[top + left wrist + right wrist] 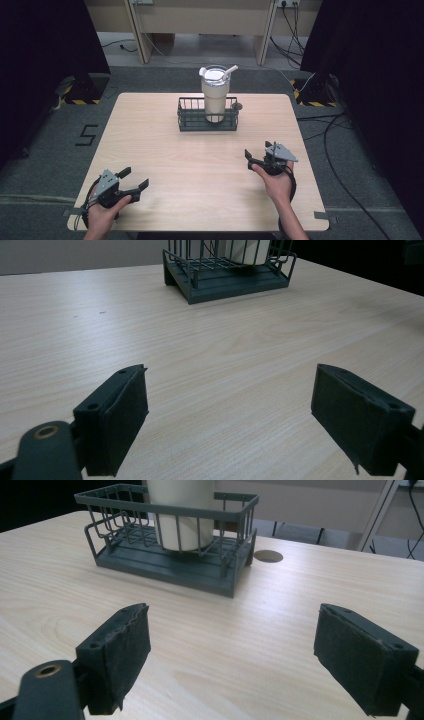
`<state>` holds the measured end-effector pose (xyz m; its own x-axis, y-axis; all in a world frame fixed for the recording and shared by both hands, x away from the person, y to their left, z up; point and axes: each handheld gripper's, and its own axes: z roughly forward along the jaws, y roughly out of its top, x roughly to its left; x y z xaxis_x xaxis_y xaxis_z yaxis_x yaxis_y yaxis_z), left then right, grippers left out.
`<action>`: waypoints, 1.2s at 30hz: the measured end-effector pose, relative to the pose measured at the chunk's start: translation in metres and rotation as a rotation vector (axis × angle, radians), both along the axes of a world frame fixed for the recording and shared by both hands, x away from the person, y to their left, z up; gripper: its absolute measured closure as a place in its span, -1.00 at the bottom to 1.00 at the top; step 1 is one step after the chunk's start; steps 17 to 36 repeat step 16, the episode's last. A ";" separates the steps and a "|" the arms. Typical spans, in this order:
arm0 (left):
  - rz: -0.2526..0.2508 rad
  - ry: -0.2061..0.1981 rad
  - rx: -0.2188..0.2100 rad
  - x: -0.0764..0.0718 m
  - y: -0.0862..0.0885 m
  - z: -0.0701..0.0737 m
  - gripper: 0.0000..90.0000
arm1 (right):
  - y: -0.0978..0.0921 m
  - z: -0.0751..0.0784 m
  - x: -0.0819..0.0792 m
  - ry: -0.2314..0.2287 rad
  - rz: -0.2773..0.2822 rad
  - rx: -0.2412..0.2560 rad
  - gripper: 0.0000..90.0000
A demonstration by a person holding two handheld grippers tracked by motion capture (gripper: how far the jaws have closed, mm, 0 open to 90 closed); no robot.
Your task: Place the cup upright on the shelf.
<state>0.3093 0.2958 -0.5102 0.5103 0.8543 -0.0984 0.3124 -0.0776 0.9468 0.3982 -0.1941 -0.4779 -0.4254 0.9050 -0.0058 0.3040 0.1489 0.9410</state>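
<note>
I look down on a light wooden table [200, 165]. At twelve o'clock, near its far edge, a dark wire basket [208, 115] holds a cream tumbler [215, 95] standing upright, a white straw [229, 71] tilting from its lid. My left gripper [134, 181] rests at seven o'clock, held in my left hand [102, 212], jaws spread wide with nothing between them. My right gripper [256, 153] sits at four o'clock in my right hand [277, 182], jaws equally wide and empty. Both grippers are well apart from the basket. A small round hole [268, 556] lies just beside the basket's end.
</note>
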 end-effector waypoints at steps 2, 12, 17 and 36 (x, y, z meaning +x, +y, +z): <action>0.001 0.000 0.000 0.000 0.000 0.000 -0.68 | -0.003 -0.002 -0.005 0.003 -0.004 0.000 -0.65; 0.002 0.003 0.001 0.000 0.000 0.000 -0.68 | -0.009 -0.016 -0.027 0.004 -0.008 -0.009 -0.62; 0.001 0.002 0.002 0.000 0.000 0.000 -0.68 | -0.008 -0.017 -0.031 0.016 0.000 -0.006 -0.57; 0.001 0.002 0.002 0.000 0.000 0.000 -0.68 | -0.008 -0.017 -0.031 0.016 0.000 -0.006 -0.57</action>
